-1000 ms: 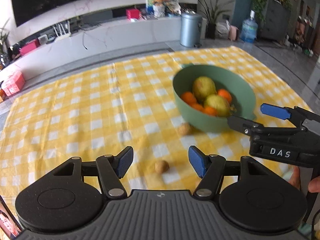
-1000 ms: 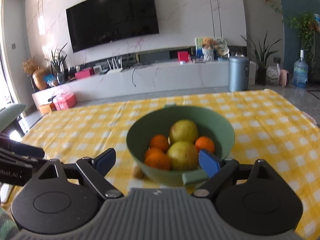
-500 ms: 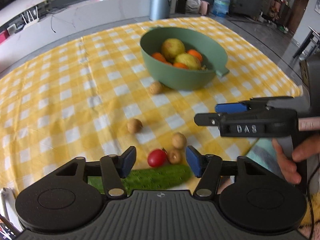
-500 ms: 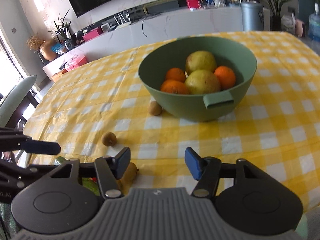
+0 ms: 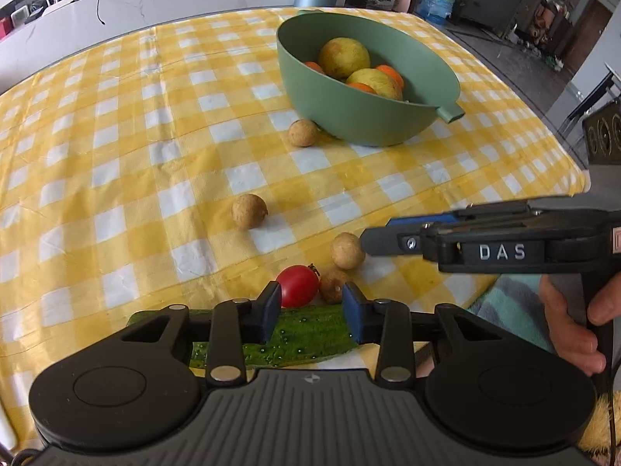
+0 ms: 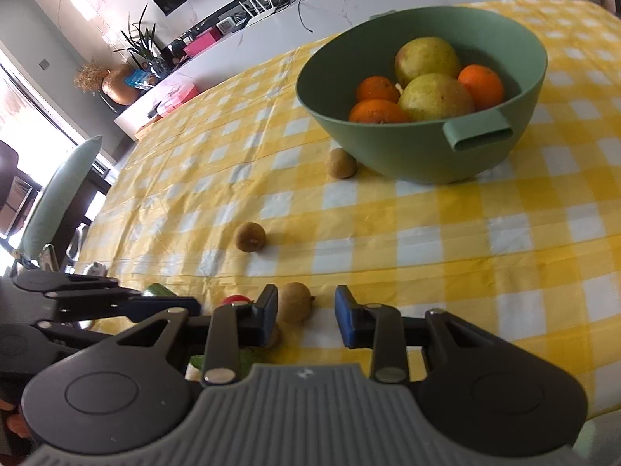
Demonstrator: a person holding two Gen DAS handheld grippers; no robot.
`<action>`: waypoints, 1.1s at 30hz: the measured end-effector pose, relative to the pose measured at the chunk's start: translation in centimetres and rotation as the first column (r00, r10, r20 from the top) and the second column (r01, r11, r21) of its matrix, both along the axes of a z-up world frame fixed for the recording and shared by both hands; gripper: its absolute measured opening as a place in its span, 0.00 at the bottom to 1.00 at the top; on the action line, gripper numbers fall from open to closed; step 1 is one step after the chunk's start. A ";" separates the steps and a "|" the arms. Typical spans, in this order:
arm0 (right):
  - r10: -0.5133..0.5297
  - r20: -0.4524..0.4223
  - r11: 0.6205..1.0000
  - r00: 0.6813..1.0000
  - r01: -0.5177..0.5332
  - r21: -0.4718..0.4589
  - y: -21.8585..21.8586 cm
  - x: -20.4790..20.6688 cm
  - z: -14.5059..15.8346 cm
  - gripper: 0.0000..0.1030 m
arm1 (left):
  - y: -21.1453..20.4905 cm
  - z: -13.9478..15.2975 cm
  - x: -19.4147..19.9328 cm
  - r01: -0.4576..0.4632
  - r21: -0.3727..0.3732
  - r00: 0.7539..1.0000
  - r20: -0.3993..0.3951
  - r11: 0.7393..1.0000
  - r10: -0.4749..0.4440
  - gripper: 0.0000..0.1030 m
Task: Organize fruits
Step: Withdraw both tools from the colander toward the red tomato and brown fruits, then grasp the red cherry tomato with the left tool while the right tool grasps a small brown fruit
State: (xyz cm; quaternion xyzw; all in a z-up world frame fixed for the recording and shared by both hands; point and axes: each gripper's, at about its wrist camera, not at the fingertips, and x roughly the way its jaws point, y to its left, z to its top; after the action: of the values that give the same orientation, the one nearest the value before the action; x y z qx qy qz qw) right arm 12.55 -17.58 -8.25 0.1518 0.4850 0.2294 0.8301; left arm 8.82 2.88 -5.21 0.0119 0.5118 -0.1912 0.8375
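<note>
Because both grippers' jaws are closing with nothing yet pinched, the left gripper (image 5: 310,312) at lower centre over the cucumber (image 5: 306,336) could nudge the tomato (image 5: 297,286), and the right gripper (image 6: 306,320) could roll its longan (image 6: 294,303) away from the bowl (image 6: 423,155) at upper right.

Matt green plastic bowl (image 5: 368,116), creased checked cloth (image 5: 116,155).
</note>
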 end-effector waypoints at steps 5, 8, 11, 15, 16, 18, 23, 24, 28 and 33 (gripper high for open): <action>0.005 -0.054 0.999 0.999 -0.003 0.044 0.2 0.7 -0.8 0.29 | 0.5 -0.8 0.8 -0.032 -0.020 0.999 -0.035 0.999 0.031 0.42; -0.001 -0.086 0.997 0.996 0.007 0.071 0.3 1.1 -1.1 0.29 | 0.9 -1.1 1.2 -0.048 -0.052 0.998 -0.044 0.997 0.046 0.42; 0.001 -0.110 0.996 0.994 0.008 0.086 0.4 1.4 -1.5 0.29 | 1.2 -1.5 1.5 -0.062 -0.067 0.997 -0.059 0.996 0.058 0.41; 0.006 -0.121 0.997 0.993 0.004 0.082 0.5 1.5 -1.7 0.25 | 1.6 -1.8 1.7 -0.076 -0.090 0.995 -0.069 0.993 0.070 0.41; 0.005 -0.125 0.997 0.992 0.005 0.083 0.5 1.6 -1.7 0.25 | 1.7 -1.9 1.8 -0.083 -0.095 0.994 -0.072 0.992 0.076 0.41; 0.007 -0.137 0.996 0.991 0.005 0.088 0.6 1.7 -1.9 0.23 | 1.8 -2.1 1.9 -0.091 -0.101 0.994 -0.077 0.991 0.083 0.40; 0.010 -0.136 0.996 0.991 0.002 0.084 0.7 1.8 -2.0 0.21 | 1.9 -2.2 1.9 -0.098 -0.112 0.993 -0.077 0.989 0.089 0.37; 0.011 -0.135 0.996 0.991 0.001 0.084 0.7 1.7 -2.0 0.20 | 1.9 -2.2 1.9 -0.100 -0.113 0.993 -0.075 0.989 0.092 0.35; 0.011 -0.134 0.997 0.991 0.000 0.082 0.6 1.7 -1.9 0.20 | 2.2 -2.3 1.8 -0.120 -0.138 0.991 -0.076 0.983 0.110 0.30; 0.005 -0.144 0.995 0.990 0.009 0.096 0.3 1.7 -2.0 0.20 | 2.8 -2.3 1.9 -0.175 -0.144 0.984 -0.068 0.974 0.166 0.29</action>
State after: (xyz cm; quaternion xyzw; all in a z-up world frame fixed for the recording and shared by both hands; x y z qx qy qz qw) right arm 14.28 -17.24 -10.24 0.2084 0.5320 0.2401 0.7848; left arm 10.69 5.68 -7.46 -0.1002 0.5182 -0.1567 0.8348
